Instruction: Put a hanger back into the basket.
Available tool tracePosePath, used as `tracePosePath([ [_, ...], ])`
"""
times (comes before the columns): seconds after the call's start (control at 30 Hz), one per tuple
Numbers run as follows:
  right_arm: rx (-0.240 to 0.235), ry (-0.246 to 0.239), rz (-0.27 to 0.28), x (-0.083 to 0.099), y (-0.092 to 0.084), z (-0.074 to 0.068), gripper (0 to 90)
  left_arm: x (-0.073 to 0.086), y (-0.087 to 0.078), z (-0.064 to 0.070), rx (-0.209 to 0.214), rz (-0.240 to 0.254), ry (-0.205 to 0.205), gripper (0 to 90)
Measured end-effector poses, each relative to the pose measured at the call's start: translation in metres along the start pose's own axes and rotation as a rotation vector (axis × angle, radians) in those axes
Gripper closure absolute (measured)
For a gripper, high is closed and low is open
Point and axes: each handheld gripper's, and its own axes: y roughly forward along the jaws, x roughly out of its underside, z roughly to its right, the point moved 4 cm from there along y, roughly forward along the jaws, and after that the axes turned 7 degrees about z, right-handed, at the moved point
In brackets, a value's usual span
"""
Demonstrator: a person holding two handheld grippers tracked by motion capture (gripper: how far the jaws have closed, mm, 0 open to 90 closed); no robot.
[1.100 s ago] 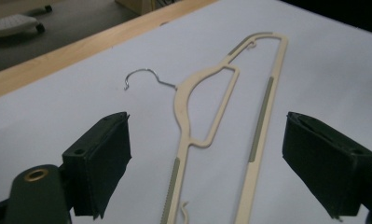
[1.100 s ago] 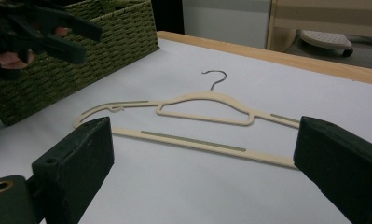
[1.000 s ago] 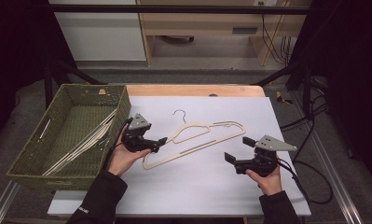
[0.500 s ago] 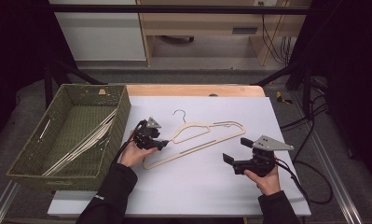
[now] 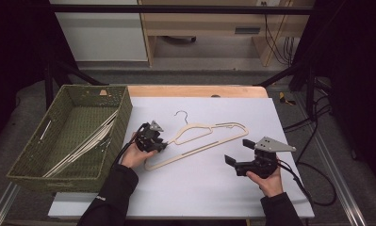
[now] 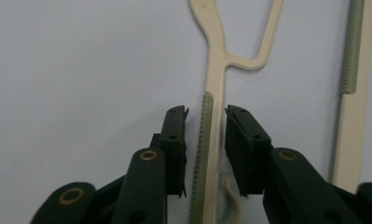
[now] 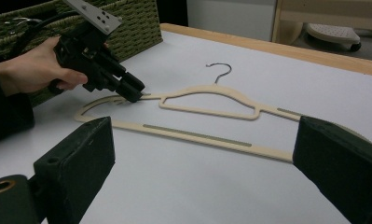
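Status: pick-up of the cream hanger point(image 5: 202, 139) is at the grasp stage and lifting remains. The hanger lies flat on the white table sheet point(image 5: 200, 188), apart from the green wicker basket point(image 5: 72, 136), which already holds several similar hangers point(image 5: 84, 143).

Nearest, the right gripper point(image 5: 230, 161) rests low at the sheet's right, jaws spread wide and empty, pointing toward the hanger. Farther in, the left gripper point(image 5: 158, 143) tilts down onto the hanger's left shoulder. Its jaws have just been closing; the shoulder bar point(image 6: 210, 140) stands between the pads point(image 6: 174, 140), with slight gaps visible, not yet clamped.
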Motion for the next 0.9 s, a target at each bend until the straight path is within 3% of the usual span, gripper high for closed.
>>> tracePosePath([
  [0.33,-0.006,0.01,-0.008,0.0,0.006,-0.001,6.0,0.0,0.0,-0.002,0.015,-0.014,-0.041,75.4],
  [0.43,-0.013,0.009,-0.013,0.0,0.009,-0.003,6.0,-0.001,0.001,-0.002,0.008,-0.015,-0.03,78.1],
  [0.7,-0.019,0.014,-0.03,0.001,0.018,-0.003,6.0,-0.002,-0.002,0.005,0.013,-0.022,0.045,79.4],
  [0.8,-0.02,0.013,-0.033,0.0,0.02,-0.003,6.2,-0.004,-0.01,0.013,-0.011,-0.004,0.075,79.5],
  [0.9,-0.026,0.011,-0.034,-0.002,0.026,-0.004,6.5,-0.008,-0.018,0.019,-0.029,0.024,0.075,79.5],
])
